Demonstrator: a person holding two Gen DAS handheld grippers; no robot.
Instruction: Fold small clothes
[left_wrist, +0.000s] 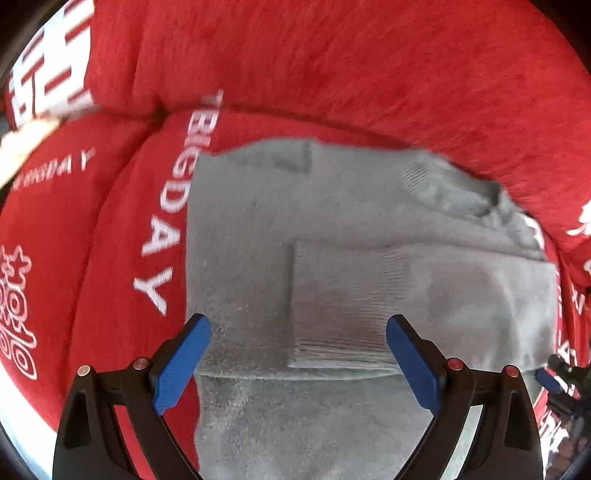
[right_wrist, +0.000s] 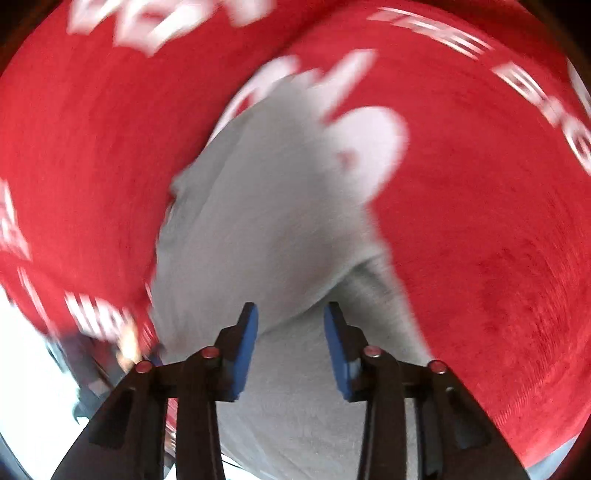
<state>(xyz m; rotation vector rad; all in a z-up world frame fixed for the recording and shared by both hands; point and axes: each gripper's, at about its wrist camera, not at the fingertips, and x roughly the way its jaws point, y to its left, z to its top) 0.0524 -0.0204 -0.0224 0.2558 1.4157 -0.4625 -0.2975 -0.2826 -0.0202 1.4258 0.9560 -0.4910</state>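
One grey knitted garment (left_wrist: 369, 258) lies partly folded on a red blanket (left_wrist: 332, 55) printed with white lettering. Its ribbed cuff (left_wrist: 343, 306) is laid back over the body. The left gripper (left_wrist: 298, 354) hangs straight above it, blue pads wide apart and clamped on nothing. The right gripper (right_wrist: 291, 343), seen through heavy motion blur, has pads a narrow gap apart over the same grey cloth, with no fabric visibly pinched between them. The garment is judged light, soft and limp: it will drape, stretch and cling to the fleecy blanket rather than slide. Hold is best taken at a doubled edge or corner, pinching all layers together.
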